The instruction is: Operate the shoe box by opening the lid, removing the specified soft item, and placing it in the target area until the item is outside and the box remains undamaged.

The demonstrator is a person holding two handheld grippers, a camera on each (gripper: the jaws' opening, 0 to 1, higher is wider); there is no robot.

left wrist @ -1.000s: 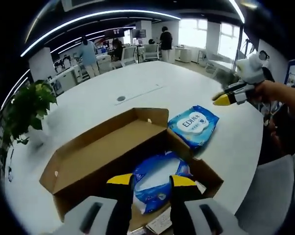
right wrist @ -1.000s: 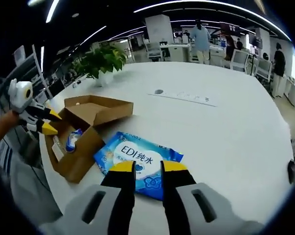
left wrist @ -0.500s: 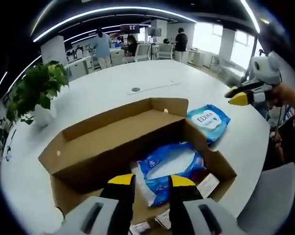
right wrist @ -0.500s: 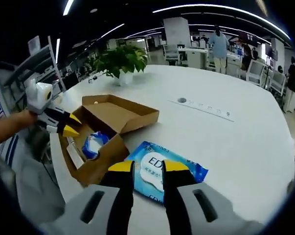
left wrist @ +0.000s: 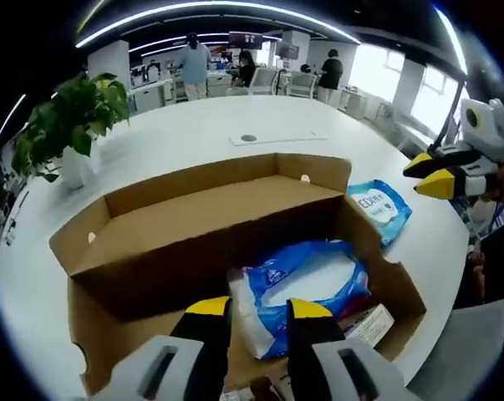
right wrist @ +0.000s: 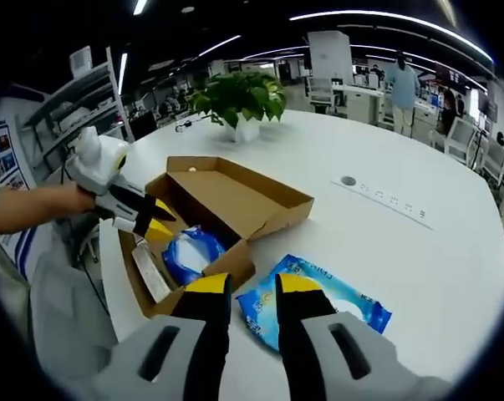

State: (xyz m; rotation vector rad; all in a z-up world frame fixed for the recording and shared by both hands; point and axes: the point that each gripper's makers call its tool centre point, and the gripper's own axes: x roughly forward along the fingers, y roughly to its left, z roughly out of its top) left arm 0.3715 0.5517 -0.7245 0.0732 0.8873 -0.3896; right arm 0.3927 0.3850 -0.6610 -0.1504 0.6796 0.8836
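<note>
The shoe box point(left wrist: 193, 225) sits on the white worktop point(right wrist: 385, 242) with its lid point(right wrist: 235, 188) folded right back, so the inside is open from above — the opening step looks done. One blue wipes pack point(right wrist: 314, 301) already lies on the worktop just beside the box, outside it; that spot seems to serve as the target area. A second pack point(left wrist: 306, 288) lies inside the box, along with a white card point(left wrist: 370, 322) at the near wall.

The left gripper point(left wrist: 258, 307) hangs over the open box, its yellow-tipped jaws a little apart and holding nothing, lined up on the pack inside — placed, I judge, to come down and pinch it. In the right gripper view the same gripper shows at the box's near edge.

The right gripper point(right wrist: 241, 286) hovers above the outside pack, jaws slightly parted and empty, well clear of the cardboard.

A potted plant point(right wrist: 239, 100) stands beyond the box.
</note>
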